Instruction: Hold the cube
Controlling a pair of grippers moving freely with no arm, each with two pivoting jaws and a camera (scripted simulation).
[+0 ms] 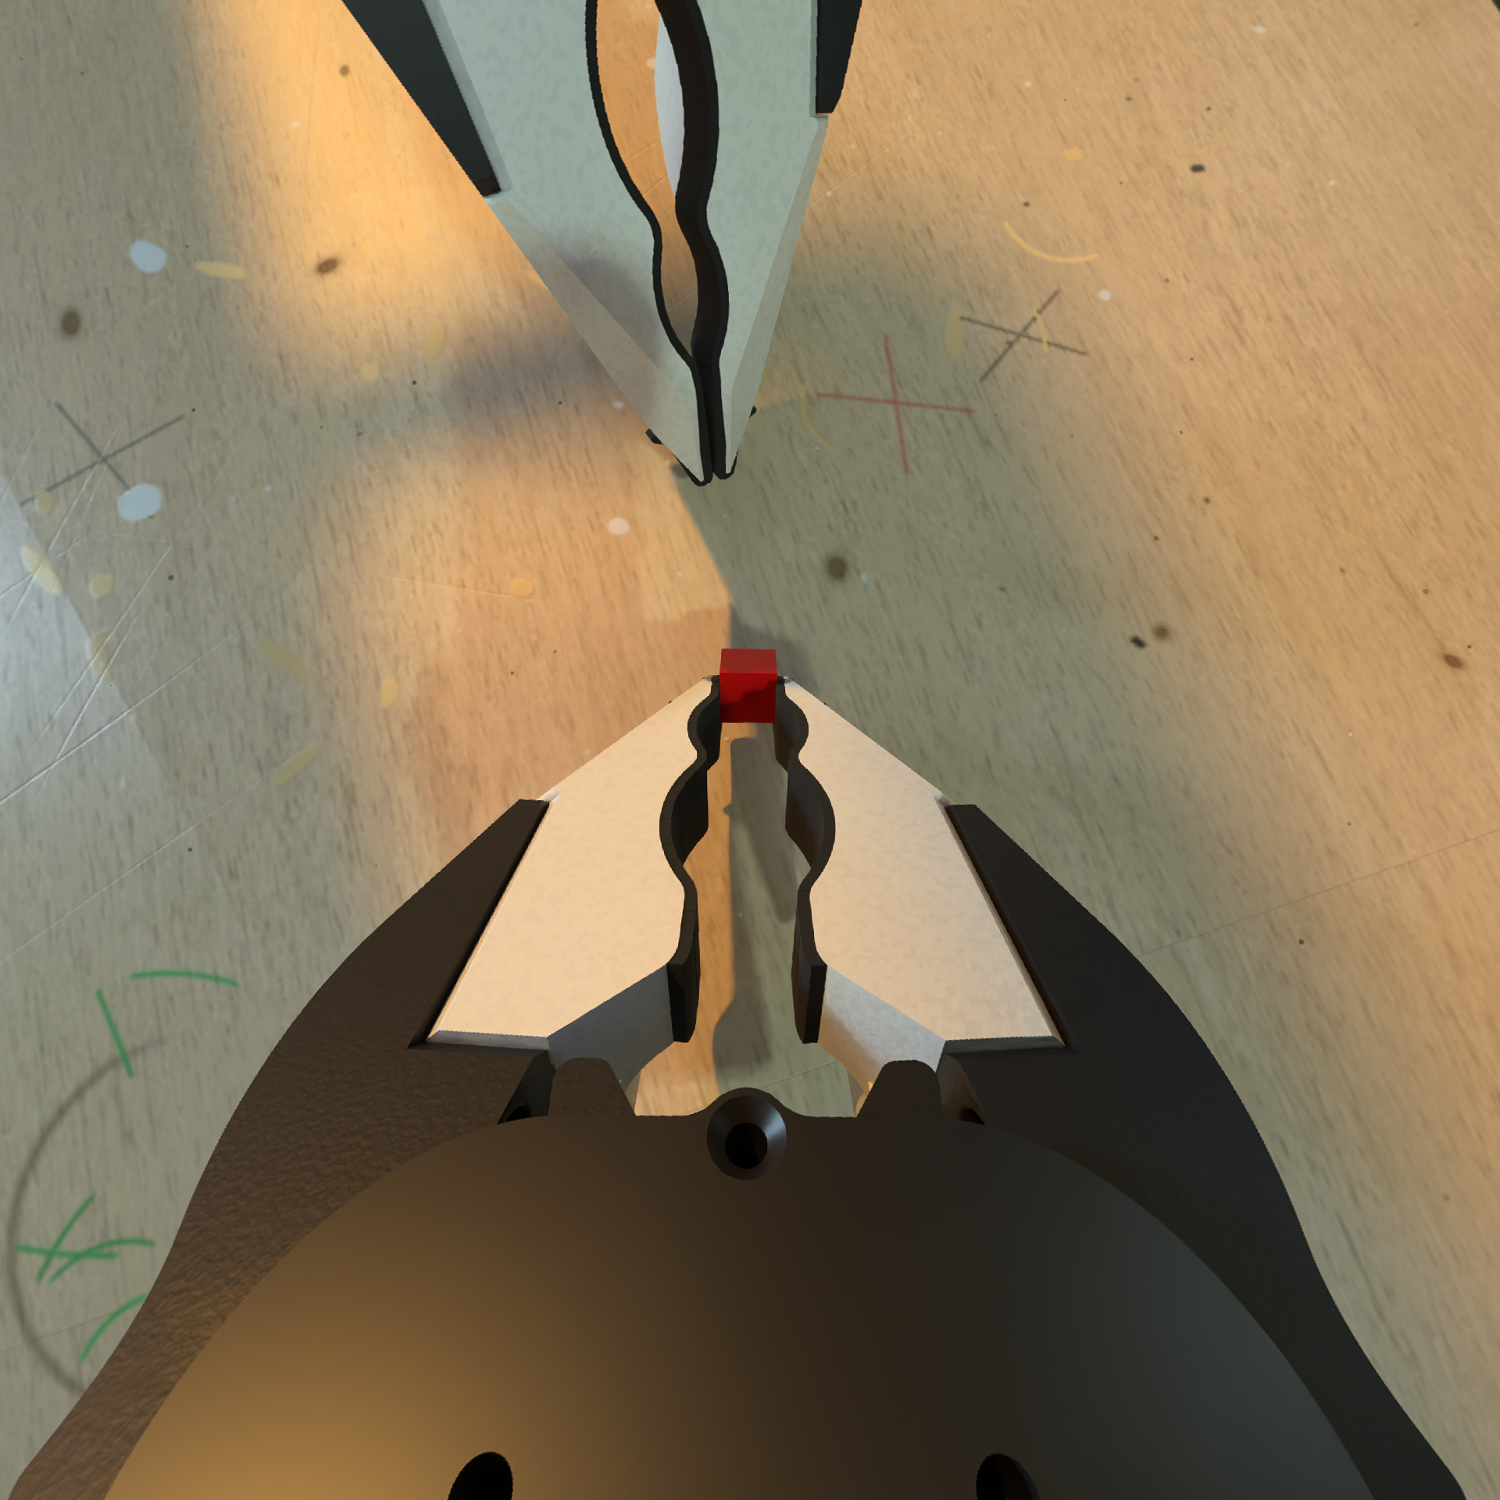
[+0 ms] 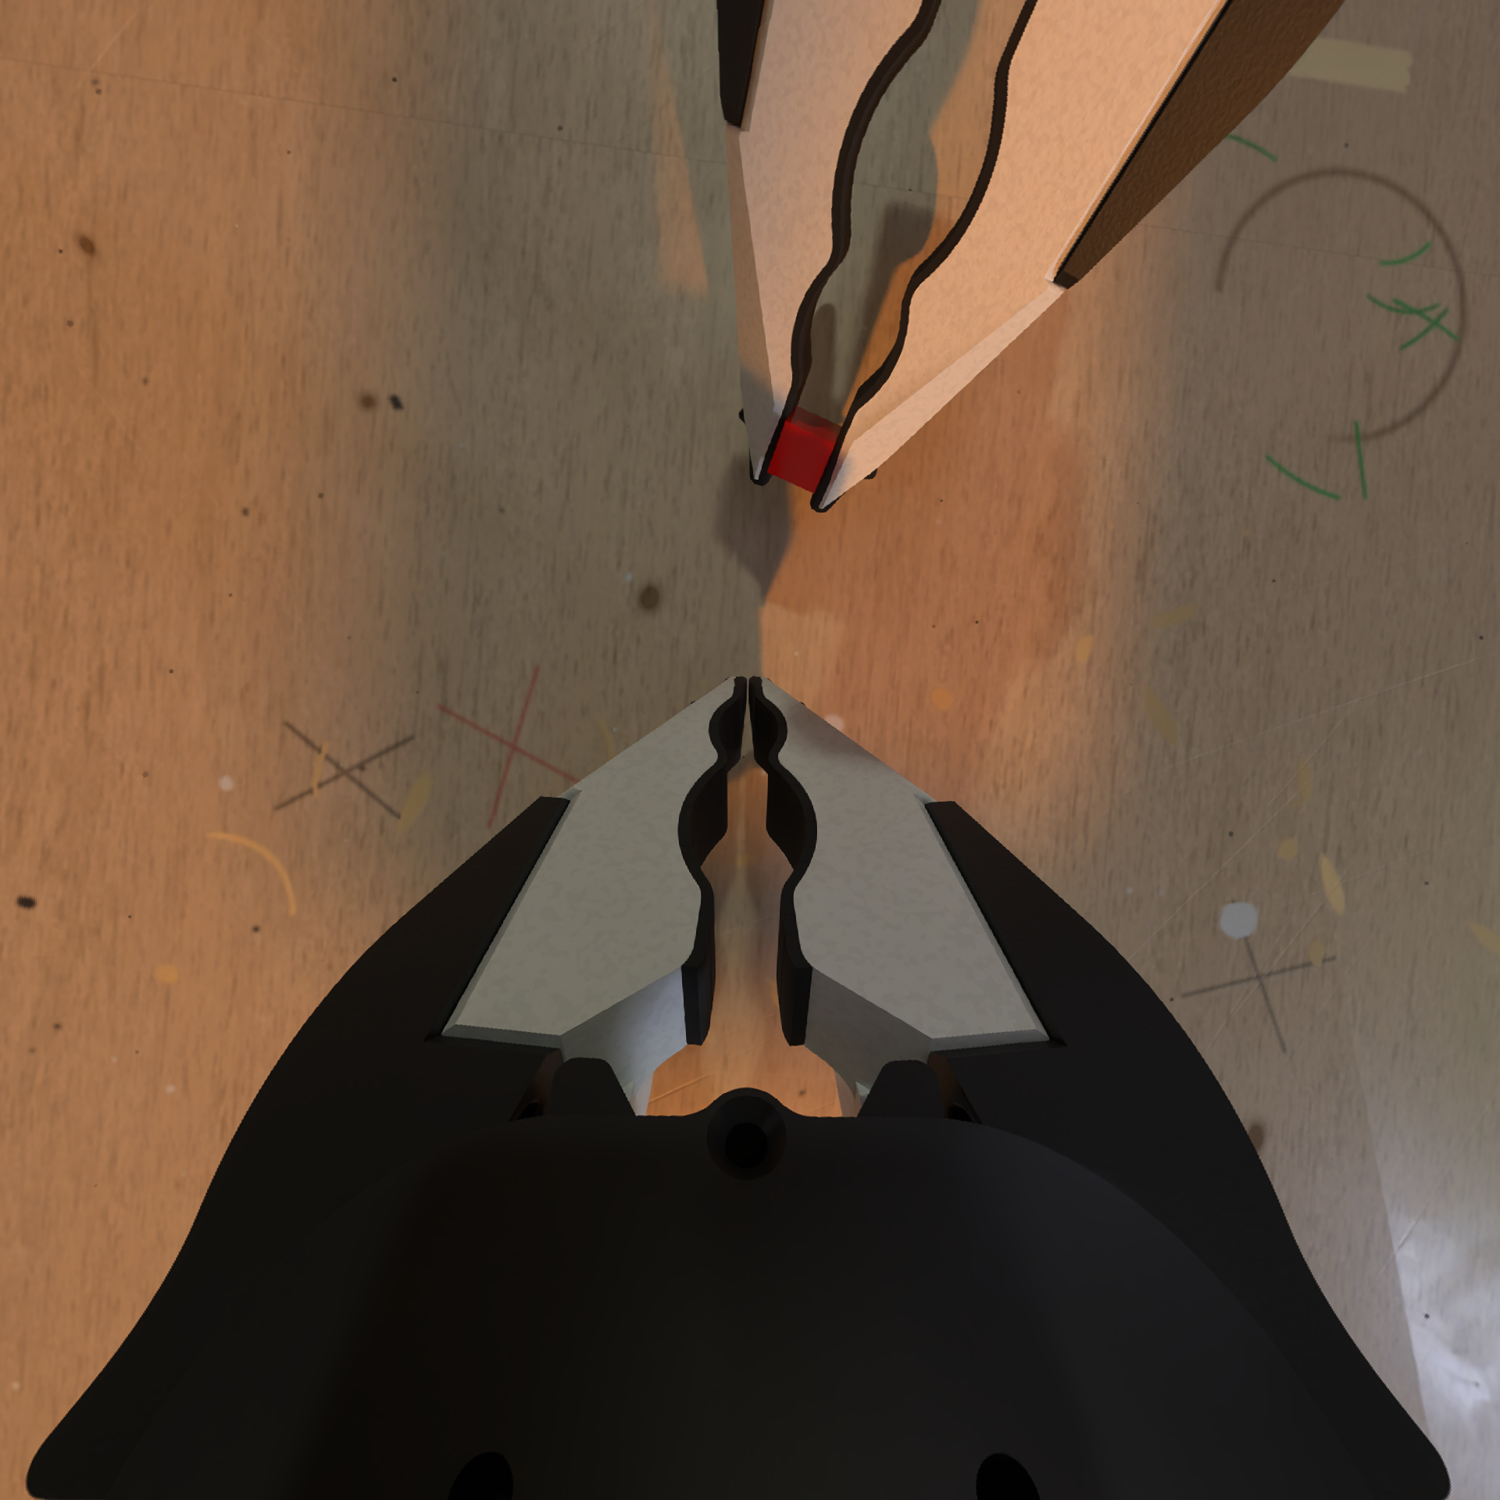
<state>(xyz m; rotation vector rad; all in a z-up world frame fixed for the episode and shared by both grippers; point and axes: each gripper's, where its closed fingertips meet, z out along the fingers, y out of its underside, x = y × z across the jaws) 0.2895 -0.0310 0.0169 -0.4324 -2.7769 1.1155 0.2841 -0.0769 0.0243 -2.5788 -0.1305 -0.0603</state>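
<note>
A small red cube (image 1: 747,686) sits pinched between the fingertips of my left gripper (image 1: 747,690), above a wooden table top. The cube also shows in the right wrist view (image 2: 799,454), held at the tips of the left gripper (image 2: 794,487), which comes in from the top. My right gripper (image 2: 747,683) is shut with its fingertips together and nothing between them. It faces the left gripper tip to tip, a short way off. In the left wrist view the right gripper (image 1: 713,475) comes down from the top, shut and empty.
The wooden table top (image 1: 1136,568) bears pencil crosses, a red cross (image 1: 895,403), green scribbles (image 1: 114,1031) and paint flecks. Shadows of both grippers fall between the tips.
</note>
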